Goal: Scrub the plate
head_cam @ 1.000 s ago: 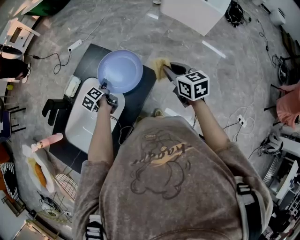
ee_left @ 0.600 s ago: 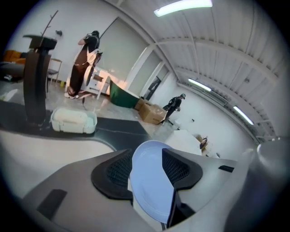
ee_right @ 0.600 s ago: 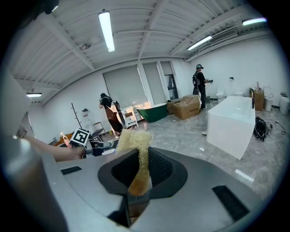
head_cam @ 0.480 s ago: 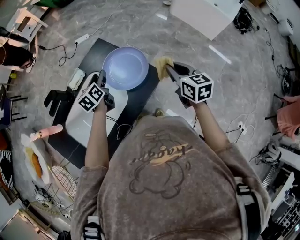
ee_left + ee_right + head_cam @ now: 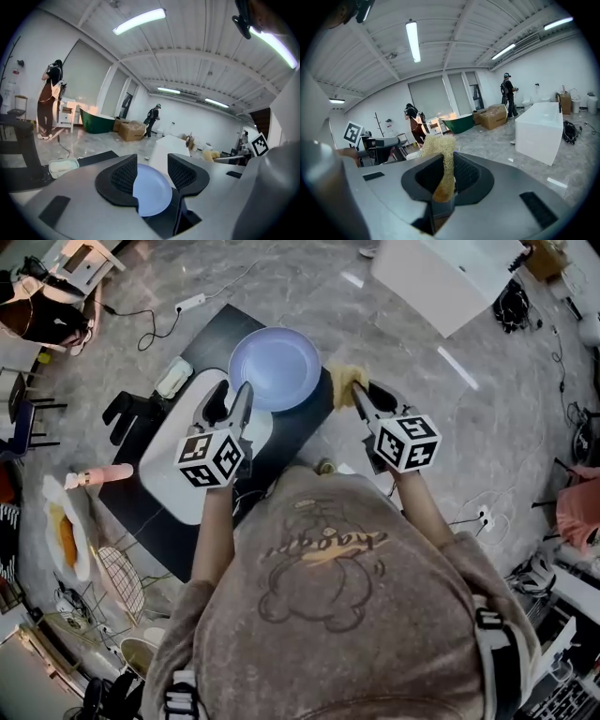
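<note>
A pale blue plate (image 5: pixel 275 368) lies flat on the black table (image 5: pixel 309 418), at the far end of a white basin. My left gripper (image 5: pixel 230 401) hovers above the basin, short of the plate. Its jaws have just been opening and now stand open with nothing between them. In the left gripper view the plate (image 5: pixel 152 194) shows far below, through the gap of that gripper (image 5: pixel 152 161). My right gripper (image 5: pixel 361 395) is to the right of the plate, off the table's edge. It is shut on a yellow fibrous scrubber (image 5: pixel 345 381), which sticks up between the pads (image 5: pixel 439 147).
The white basin (image 5: pixel 178 470) fills the table's near left part. A small white tray (image 5: pixel 174 378) sits on the left edge. A pink bottle (image 5: pixel 94 476) and a wire rack stand on the floor at left. A white tub (image 5: pixel 450 277) is beyond the table. Cables cross the floor.
My left gripper has left the plate's near rim, opened, risen and rolled. The plate stays on the table. The right gripper with the scrubber has hardly moved.
</note>
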Demonstrator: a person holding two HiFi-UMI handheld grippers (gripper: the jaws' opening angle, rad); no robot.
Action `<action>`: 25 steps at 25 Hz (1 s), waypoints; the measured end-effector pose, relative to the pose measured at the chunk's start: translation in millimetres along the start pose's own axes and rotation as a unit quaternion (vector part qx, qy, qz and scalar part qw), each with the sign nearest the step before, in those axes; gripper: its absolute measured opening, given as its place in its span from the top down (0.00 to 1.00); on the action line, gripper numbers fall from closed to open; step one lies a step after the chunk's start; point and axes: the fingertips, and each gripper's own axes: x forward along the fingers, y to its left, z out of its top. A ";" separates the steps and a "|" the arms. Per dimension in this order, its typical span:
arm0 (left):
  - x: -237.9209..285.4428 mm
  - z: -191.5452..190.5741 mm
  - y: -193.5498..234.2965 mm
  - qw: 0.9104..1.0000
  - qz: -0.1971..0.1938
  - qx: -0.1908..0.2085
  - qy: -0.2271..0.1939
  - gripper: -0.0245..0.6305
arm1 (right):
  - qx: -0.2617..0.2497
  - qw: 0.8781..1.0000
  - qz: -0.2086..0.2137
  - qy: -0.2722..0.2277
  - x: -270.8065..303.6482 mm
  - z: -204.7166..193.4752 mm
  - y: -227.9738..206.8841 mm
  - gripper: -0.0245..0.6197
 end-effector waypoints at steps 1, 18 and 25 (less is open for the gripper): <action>-4.7 -3.3 -3.1 1.000 0.001 0.010 0.002 0.66 | -0.002 1.000 -0.002 -0.005 -0.6 -0.5 2.2 0.89; -14.3 -25.9 -8.1 0.997 0.013 0.073 -0.015 0.93 | -0.019 0.998 -0.022 -0.055 -7.4 -19.2 15.5 0.89; -15.0 -23.2 -12.5 0.998 0.008 0.061 -0.019 0.93 | -0.013 0.998 -0.026 -0.058 -10.0 -16.3 14.2 0.89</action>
